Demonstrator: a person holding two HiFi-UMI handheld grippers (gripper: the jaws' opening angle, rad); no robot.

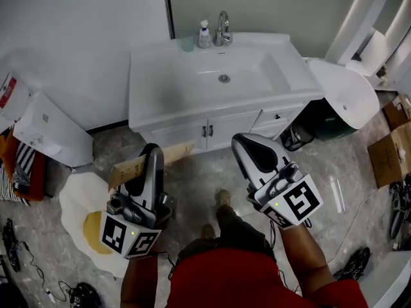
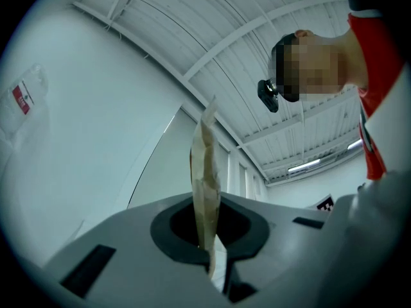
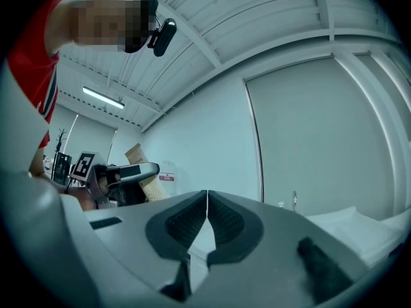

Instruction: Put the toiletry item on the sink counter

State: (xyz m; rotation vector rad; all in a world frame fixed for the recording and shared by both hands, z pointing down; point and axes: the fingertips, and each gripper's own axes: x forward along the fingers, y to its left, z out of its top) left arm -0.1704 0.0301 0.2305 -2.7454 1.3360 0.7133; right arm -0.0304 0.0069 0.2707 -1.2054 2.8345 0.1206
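The toiletry item (image 1: 128,170) is a flat tan paper packet. My left gripper (image 1: 153,150) is shut on it, low in front of the sink cabinet; in the left gripper view the packet (image 2: 207,165) stands edge-on between the pads of my left gripper (image 2: 209,239), pointing up at the ceiling. My right gripper (image 1: 243,140) is shut with nothing in it, and its pads meet in the right gripper view (image 3: 207,201). That view also shows the left gripper (image 3: 126,172) with the packet (image 3: 137,154). The white sink counter (image 1: 154,63) lies ahead, beyond both grippers.
At the back of the counter stand a faucet (image 1: 223,28), a soap bottle (image 1: 204,34) and a green cup (image 1: 187,43). A white box (image 1: 51,131) sits left, an egg-shaped rug (image 1: 87,218) on the floor, a white toilet (image 1: 350,90) and cardboard boxes (image 1: 392,150) right.
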